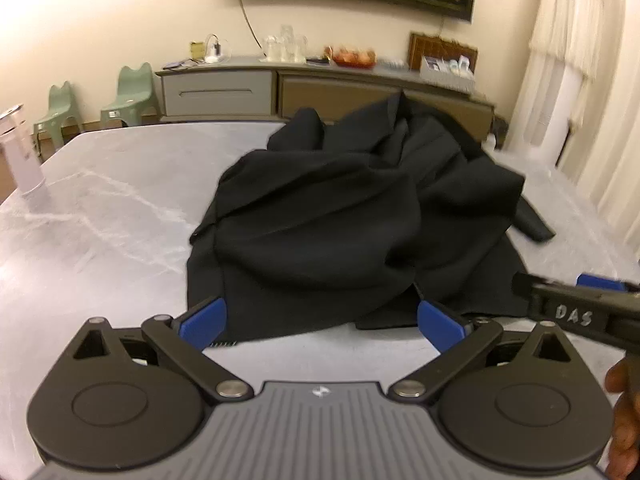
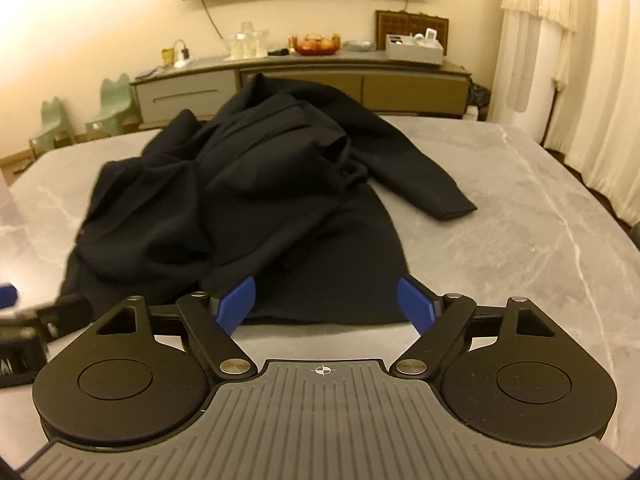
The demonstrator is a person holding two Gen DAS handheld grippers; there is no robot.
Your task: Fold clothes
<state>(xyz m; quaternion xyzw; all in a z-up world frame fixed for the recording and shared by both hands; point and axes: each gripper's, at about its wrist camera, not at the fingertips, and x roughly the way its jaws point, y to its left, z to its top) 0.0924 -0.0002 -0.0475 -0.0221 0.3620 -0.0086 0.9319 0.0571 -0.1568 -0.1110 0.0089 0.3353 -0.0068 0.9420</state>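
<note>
Each black gripper (image 1: 322, 322) has blue pads, silver pivot screws, ribbed grey housing.

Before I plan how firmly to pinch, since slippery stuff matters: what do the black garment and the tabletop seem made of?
Black garment: looks like thick, matte woven cloth, perhaps wool-like; soft rounded folds, no sheen.
Tabletop: grey stone or a stone-look slab with white veining, smooth and faintly glossy. Real marble or imitation, I cannot tell.

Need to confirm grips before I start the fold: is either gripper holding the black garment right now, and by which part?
Nothing is held. The left gripper and right gripper both stand open at the near hem of the black garment.
</note>
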